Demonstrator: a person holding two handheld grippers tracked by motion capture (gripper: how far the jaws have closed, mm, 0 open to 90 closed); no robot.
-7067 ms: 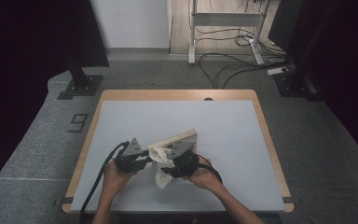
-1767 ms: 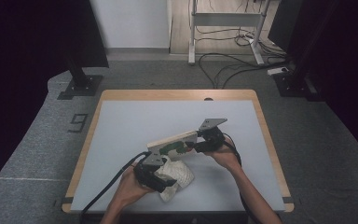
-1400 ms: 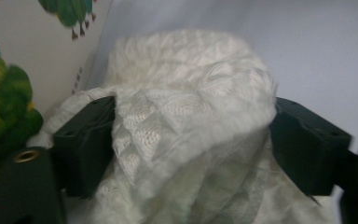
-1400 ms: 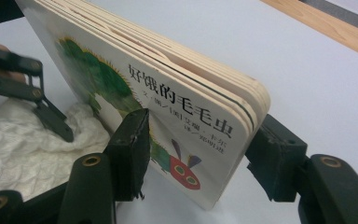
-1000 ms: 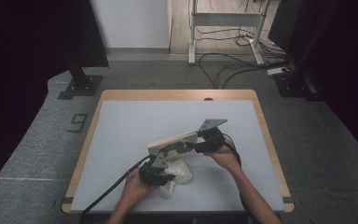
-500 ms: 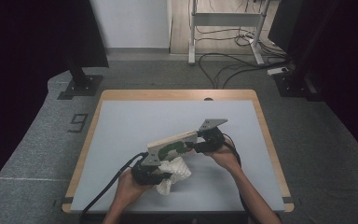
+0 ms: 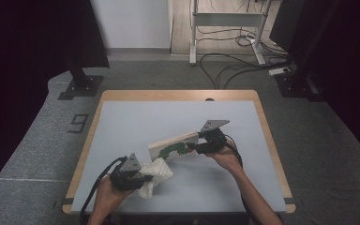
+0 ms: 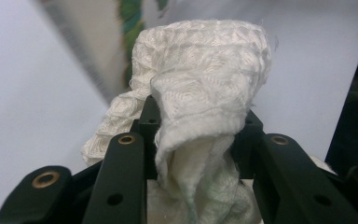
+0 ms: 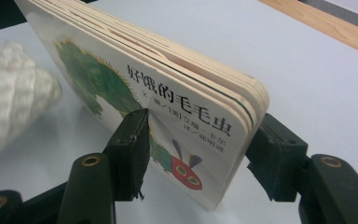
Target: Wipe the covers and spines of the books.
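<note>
1. Jaws on the left gripper (image 7: pixel 138 174) pinch a bunched white waffle-weave cloth (image 8: pixel 205 88) between them; the fabric bulges above the pads and hangs below.
2. Jaws on the right gripper (image 7: pixel 198 146) clamp the short edge of a board book (image 9: pixel 135 88), one pad on the caterpillar cover, the other on the back.
3. We note the book's place: tilted on its long edge near the centre of the table (image 7: pixel 122 122), cover facing the person. The cloth sits at about 7 o'clock from the book, just beside its near corner and, as far as we can tell, apart from it.
4. Step in hand, by our judgement: wiping the book cover with the cloth.
5. To do it well, we bring the cloth toward 1 o'clock until its rounded fold meets the cover flat, not the jaw tips.
6. We keep the right grip firm and steady, so the book does not pivot under the wiping pressure.
7. We stroke along the cover's length, from the free end toward the clamped end, stopping short of the right pad.
8. Risk: the loose tail of the cloth dragging on the table and pulling out of the pinch; we press lightly.
</note>
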